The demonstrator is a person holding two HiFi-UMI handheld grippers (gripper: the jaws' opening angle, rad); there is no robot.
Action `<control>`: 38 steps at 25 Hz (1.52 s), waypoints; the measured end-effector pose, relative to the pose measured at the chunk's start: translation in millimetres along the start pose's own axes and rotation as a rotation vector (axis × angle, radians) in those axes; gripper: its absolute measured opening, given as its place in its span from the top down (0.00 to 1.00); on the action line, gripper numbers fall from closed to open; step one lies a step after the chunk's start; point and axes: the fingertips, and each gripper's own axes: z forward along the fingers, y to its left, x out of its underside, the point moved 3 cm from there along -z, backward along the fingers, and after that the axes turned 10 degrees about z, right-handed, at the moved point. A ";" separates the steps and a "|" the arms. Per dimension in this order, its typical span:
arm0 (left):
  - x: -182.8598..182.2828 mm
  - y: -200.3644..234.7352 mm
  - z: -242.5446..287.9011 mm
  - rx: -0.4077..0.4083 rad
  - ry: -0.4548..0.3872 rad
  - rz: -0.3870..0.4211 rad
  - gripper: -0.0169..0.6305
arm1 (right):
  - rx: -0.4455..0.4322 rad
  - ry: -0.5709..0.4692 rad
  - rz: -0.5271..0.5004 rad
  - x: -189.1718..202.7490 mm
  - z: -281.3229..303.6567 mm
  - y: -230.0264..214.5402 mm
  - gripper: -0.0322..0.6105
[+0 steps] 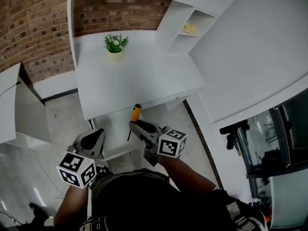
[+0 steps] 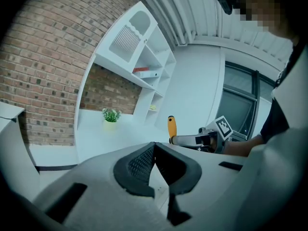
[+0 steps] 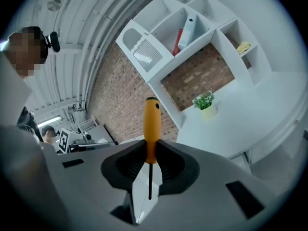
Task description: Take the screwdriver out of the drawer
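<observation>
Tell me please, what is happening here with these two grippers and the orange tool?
A person stands at a white desk with a hand-held gripper in each hand. The right hand-held gripper is shut on the screwdriver. It grips the lower end of the orange handle, so the handle points up and the thin shaft hangs below the jaws. The tool is in the air, near the front edge of the desk. The left hand-held gripper holds nothing, and its jaws are together.
</observation>
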 end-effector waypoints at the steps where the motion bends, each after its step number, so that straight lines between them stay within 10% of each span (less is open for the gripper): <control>1: -1.6 -9.6 0.9 -0.011 -0.009 -0.002 0.95 | -0.013 -0.002 -0.011 -2.2 -9.7 2.4 0.84; 20: 16.9 -230.8 23.7 -0.152 -0.078 -0.055 0.95 | -0.232 -0.040 -0.050 -8.1 -217.4 5.6 0.84; 38: 12.1 -269.1 -3.7 -0.225 -0.065 -0.021 0.95 | -0.277 -0.071 -0.018 1.1 -258.9 21.5 0.84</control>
